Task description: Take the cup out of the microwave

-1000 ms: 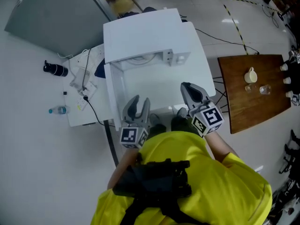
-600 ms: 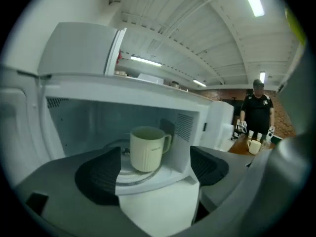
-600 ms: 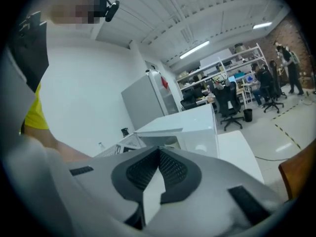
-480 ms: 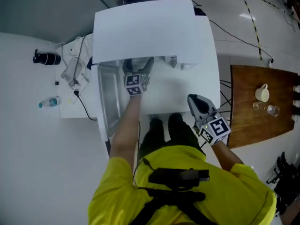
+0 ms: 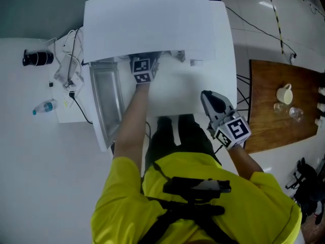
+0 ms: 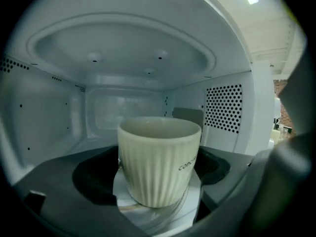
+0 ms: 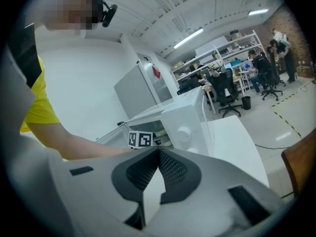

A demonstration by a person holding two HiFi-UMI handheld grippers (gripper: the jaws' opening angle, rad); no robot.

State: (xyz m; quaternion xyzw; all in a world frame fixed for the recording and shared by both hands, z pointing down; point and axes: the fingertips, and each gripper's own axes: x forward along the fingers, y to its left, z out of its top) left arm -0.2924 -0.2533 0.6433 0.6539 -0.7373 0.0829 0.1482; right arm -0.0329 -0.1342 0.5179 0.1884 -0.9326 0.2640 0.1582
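Inside smooth white microwave [image 6: 123,53], perforated wall at right: ribbed cream cup [image 6: 159,162] centred, untouched, between opening jaws of left gripper [image 6: 157,181]. Right gripper [image 7: 157,152] closed, empty.

The cup [image 6: 159,162] bears dark print reading "conc", the rest curving out of sight.

Ribbed cream cup [image 6: 159,162] stands upright inside microwave [image 6: 123,53].

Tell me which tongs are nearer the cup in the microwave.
Left. The left tongs reach into the microwave, jaws opening with the cup between them. The right tongs, shut, hang outside, in front of the microwave.
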